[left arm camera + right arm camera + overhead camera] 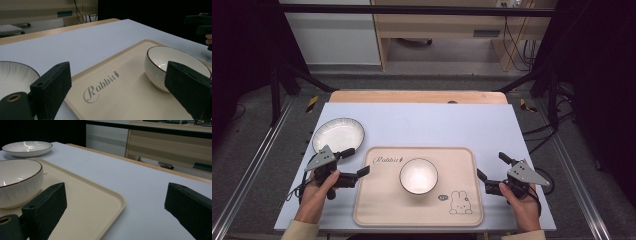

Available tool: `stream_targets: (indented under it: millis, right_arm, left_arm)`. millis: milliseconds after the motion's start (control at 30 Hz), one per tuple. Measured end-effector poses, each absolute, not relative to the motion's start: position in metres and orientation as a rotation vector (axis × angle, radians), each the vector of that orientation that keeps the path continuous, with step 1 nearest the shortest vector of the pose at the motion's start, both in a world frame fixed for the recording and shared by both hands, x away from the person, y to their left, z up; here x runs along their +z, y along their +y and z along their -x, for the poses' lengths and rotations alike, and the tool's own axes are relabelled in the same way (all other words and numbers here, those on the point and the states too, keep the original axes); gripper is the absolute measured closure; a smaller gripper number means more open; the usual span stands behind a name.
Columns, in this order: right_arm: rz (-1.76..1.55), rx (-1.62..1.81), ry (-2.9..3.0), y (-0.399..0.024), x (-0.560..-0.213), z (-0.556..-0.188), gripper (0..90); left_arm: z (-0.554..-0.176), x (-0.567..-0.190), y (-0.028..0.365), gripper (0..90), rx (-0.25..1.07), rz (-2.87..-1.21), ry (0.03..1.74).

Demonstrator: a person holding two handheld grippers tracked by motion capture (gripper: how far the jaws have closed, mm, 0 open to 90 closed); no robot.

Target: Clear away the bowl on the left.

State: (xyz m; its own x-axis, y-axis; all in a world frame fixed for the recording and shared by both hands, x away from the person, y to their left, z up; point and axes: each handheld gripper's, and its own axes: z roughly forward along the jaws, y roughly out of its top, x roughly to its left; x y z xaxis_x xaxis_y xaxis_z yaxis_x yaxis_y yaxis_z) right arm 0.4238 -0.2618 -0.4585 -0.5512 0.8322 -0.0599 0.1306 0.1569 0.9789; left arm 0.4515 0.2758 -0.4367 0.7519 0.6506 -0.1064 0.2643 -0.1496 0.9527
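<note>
Bowl (172,65) partly hidden behind wide-apart left gripper (117,92) fingers (53,86).

We see a beige tray (377,200) with a "Rabbit" word and a small rabbit drawing. A white bowl (418,176) with a brown rim stands upright on it. A white ribbed plate (338,134) lies beside the tray's far-left corner.

A bowl (418,175) sits on the tray (382,205) at lower centre of the tabletop (437,125), with a plate (338,134) at the tray's upper left.
</note>
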Motion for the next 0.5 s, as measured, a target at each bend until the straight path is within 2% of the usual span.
stream_targets:
  millis: [500]
  right_arm:
    - [-0.911,1.447,1.822,-0.262,-0.458,-0.423,4.2]
  left_arm:
    - [-0.444,-0.442,0.284,7.8,0.365,-1.752,0.686]
